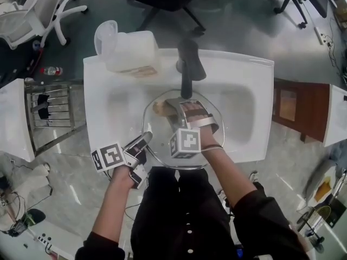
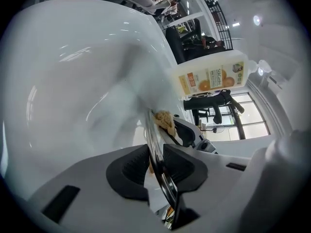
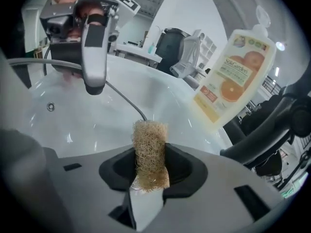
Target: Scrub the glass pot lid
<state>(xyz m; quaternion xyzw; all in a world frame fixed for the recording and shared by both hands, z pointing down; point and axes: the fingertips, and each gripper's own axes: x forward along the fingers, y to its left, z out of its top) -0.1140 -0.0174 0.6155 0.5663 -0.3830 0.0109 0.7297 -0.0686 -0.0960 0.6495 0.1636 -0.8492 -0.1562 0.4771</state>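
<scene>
The round glass pot lid (image 1: pixel 160 136) is held tilted over the white sink (image 1: pixel 255 80). My left gripper (image 1: pixel 145 140) is shut on its metal rim at the near left. In the left gripper view the rim (image 2: pixel 154 154) runs edge-on between the dark pads (image 2: pixel 131 171). My right gripper (image 1: pixel 174 108) reaches over the lid from the near side, shut on a tan fibrous scrubber (image 1: pixel 159 108). In the right gripper view the scrubber (image 3: pixel 149 149) stands upright between the jaws. There the lid's rim (image 3: pixel 122 99) shows as a thin line just beyond it, below the left gripper (image 3: pixel 94 84).
A black faucet (image 1: pixel 187 64) rises over the back of the sink. A white soap jug with an orange label (image 1: pixel 128 49) stands at the back left corner. A wire rack (image 1: pixel 51 112) is on the left, a brown cabinet (image 1: pixel 293 104) on the right, and office chairs behind.
</scene>
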